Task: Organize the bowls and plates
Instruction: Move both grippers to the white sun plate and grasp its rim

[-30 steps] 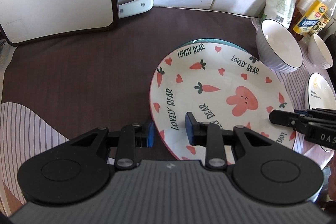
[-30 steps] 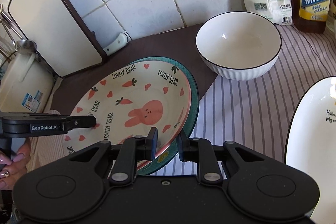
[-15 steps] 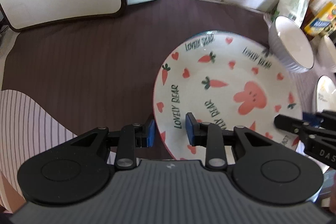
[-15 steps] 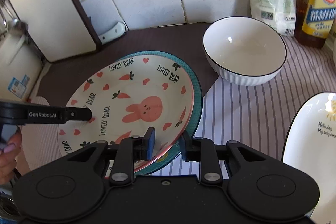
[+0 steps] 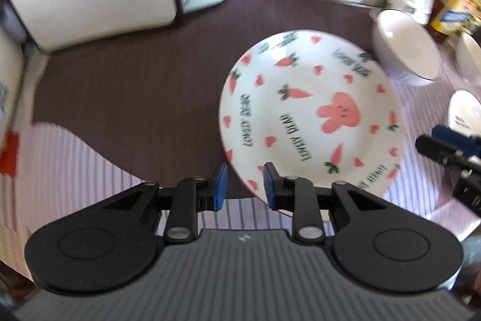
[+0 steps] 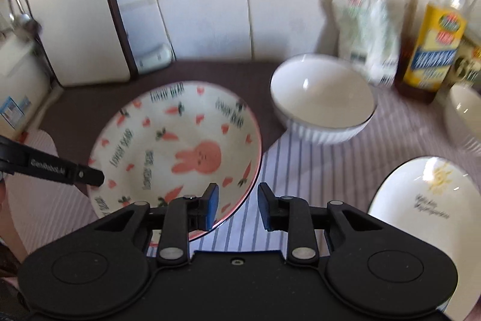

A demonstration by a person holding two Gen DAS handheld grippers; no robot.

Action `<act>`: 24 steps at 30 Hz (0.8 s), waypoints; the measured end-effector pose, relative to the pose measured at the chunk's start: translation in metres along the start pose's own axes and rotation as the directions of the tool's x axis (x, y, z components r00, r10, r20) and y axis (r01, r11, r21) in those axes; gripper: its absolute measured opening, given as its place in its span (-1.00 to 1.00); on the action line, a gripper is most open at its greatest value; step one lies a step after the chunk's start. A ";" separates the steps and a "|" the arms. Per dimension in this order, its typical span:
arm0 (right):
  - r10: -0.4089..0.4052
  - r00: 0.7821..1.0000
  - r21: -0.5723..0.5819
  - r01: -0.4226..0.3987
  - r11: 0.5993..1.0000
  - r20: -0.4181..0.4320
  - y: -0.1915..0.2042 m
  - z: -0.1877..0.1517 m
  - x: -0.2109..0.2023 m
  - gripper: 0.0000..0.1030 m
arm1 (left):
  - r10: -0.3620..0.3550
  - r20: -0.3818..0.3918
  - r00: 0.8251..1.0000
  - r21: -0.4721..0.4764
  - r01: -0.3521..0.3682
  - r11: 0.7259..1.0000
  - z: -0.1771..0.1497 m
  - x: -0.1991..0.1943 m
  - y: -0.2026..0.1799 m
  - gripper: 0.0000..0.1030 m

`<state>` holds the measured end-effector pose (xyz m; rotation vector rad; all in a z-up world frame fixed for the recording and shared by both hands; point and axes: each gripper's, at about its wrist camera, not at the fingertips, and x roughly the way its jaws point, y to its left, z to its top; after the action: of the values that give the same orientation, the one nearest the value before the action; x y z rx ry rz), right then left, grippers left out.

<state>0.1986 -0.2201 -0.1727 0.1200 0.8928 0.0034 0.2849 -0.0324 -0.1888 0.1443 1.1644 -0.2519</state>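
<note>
A white plate with a pink rabbit, carrots and "LOVELY BEAR" lettering [image 5: 309, 122] lies on the counter; it also shows in the right wrist view [image 6: 177, 146]. My left gripper [image 5: 244, 182] is open with its jaws on either side of the plate's near left rim, apart from it. My right gripper [image 6: 236, 206] is open at the plate's near right rim, its left pad over the rim. A white ribbed bowl [image 6: 323, 98] stands behind the plate to the right. A white plate with a sun print [image 6: 427, 197] lies at the right. The teal plate under the rabbit plate is hidden.
A white cutting board [image 6: 72, 20] leans on the tiled wall at back left. An oil bottle [image 6: 433, 47] and a white bag [image 6: 363, 35] stand at back right. A smaller white bowl [image 6: 466, 113] sits at the far right. The counter has a brown and striped cloth [image 5: 120, 98].
Both grippers have opened wider and pulled back and up from the rabbit plate. The views tilted and blurred with the motion. The plate stays where it was set down.
</note>
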 end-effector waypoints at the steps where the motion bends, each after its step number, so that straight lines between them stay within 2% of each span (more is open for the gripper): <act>1: 0.014 1.000 0.018 -0.014 1.000 0.021 -0.004 0.000 -0.010 -0.33 | 0.005 0.007 1.000 0.016 -0.005 1.000 -0.001 -0.009 -0.005 -0.32; 6: 0.005 0.992 0.059 -0.013 0.998 0.123 -0.016 -0.002 -0.061 -0.21 | -0.017 0.046 0.999 0.095 0.012 0.995 0.000 -0.048 -0.031 -0.03; 10: -0.023 0.985 0.092 0.008 0.996 0.173 -0.026 -0.007 -0.099 -0.07 | -0.041 0.070 0.997 0.150 0.030 0.988 -0.003 -0.073 -0.054 0.11; 13: -0.037 0.981 0.102 0.018 0.995 0.188 -0.036 -0.013 -0.123 0.06 | -0.072 0.090 0.993 0.208 0.052 0.977 -0.010 -0.085 -0.074 0.12; 17: -0.051 0.976 0.029 0.045 0.999 0.211 -0.037 -0.029 -0.152 0.24 | -0.092 0.116 0.989 0.294 0.054 0.954 -0.022 -0.101 -0.103 0.13; 24: -0.118 0.965 0.087 0.100 0.991 0.233 -0.061 -0.058 -0.191 0.34 | -0.141 0.094 0.986 0.354 0.099 0.930 -0.035 -0.112 -0.147 0.24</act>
<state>0.0310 -0.2853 -0.0670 0.1372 0.6583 -0.1444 0.1723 -0.1513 -0.0965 0.3664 1.0032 -0.5692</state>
